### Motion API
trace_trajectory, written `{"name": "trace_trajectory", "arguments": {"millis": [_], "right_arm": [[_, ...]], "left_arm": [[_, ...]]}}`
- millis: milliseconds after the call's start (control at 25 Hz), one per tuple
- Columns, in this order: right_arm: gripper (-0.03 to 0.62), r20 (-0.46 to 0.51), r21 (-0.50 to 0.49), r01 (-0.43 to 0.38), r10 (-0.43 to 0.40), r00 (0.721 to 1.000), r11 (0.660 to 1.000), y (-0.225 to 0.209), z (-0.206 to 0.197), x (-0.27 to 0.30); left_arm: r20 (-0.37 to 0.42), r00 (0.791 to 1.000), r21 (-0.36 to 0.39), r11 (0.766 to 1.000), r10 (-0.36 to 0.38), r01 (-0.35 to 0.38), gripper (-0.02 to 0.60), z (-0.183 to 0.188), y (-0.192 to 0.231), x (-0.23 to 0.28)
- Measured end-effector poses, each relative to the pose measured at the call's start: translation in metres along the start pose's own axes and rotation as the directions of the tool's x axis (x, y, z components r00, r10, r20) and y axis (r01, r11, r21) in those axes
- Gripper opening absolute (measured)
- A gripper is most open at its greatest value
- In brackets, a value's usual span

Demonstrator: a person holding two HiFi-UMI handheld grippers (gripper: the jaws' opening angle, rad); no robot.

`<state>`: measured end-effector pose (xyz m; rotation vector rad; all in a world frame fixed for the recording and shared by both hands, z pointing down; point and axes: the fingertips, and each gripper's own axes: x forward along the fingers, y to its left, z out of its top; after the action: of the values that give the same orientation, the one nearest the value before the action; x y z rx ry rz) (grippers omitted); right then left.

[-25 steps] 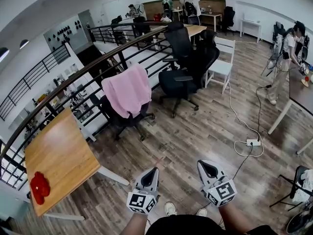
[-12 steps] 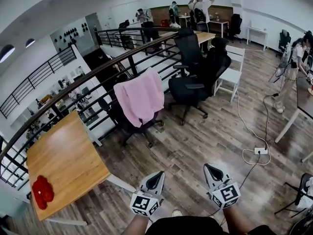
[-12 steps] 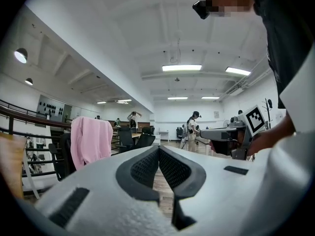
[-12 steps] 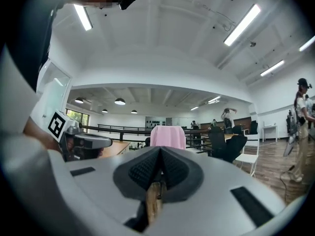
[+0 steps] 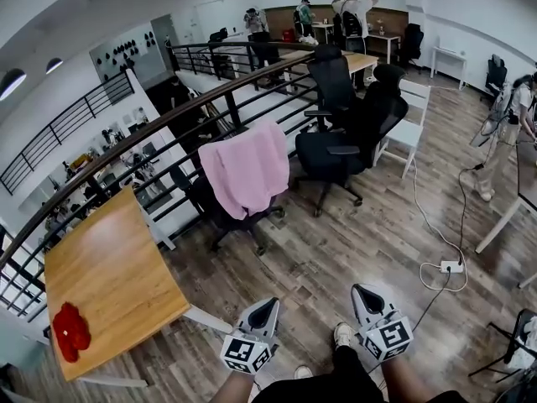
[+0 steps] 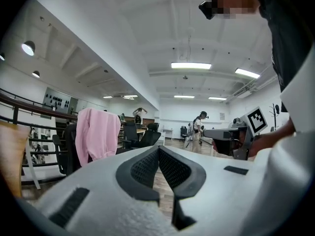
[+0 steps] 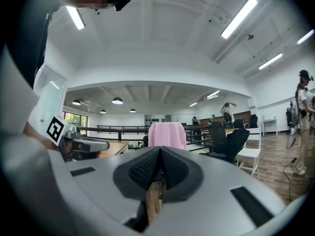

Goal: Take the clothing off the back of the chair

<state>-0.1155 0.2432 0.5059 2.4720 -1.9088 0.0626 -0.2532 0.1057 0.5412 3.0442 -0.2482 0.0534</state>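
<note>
nothing of the task is done yet: the pink clothing [image 5: 246, 175] hangs draped over the back of the black office chair [image 5: 220, 217] beside the railing [image 5: 126, 145], well apart from both claws. the left claw [image 5: 267, 307] and the right claw [image 5: 361, 294] are both clenched with nothing in them, held level above the wood floor [image 5: 336, 242]. by my reading everything is left: close in, open a claw, grip the fabric and lift it off the backrest.

No words, numbers or brand names can be read anywhere in these views.
</note>
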Motion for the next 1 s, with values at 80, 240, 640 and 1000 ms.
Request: {"name": "trace_trajectory", "arguments": {"millis": [80, 240, 640, 1000], "right_arm": [[0.004, -0.002, 0.004, -0.006, 0.006, 1.0, 1.0, -0.013, -0.002, 0.013], [0.003, -0.012, 0.008, -0.024, 0.025, 1.0, 1.0, -0.048, -0.003, 0.045], [0.004, -0.026, 0.015, -0.096, 0.097, 0.995, 0.995, -0.13, 0.004, 0.114], [0.004, -0.052, 0.038, -0.192, 0.194, 0.98, 0.981, -0.184, -0.005, 0.156]], "left_arm": [[-0.01, 1.0, 0.005, 1.0, 0.009, -0.009, 0.015, -0.002, 0.007, 0.014], [-0.023, 0.999, 0.014, 0.999, 0.044, -0.044, 0.015, -0.002, 0.023, 0.053], [-0.045, 0.992, 0.031, 0.993, 0.117, -0.115, 0.015, 0.004, 0.044, 0.139], [-0.042, 0.975, 0.006, 0.976, 0.218, -0.218, 0.015, 0.009, 0.056, 0.196]]}}
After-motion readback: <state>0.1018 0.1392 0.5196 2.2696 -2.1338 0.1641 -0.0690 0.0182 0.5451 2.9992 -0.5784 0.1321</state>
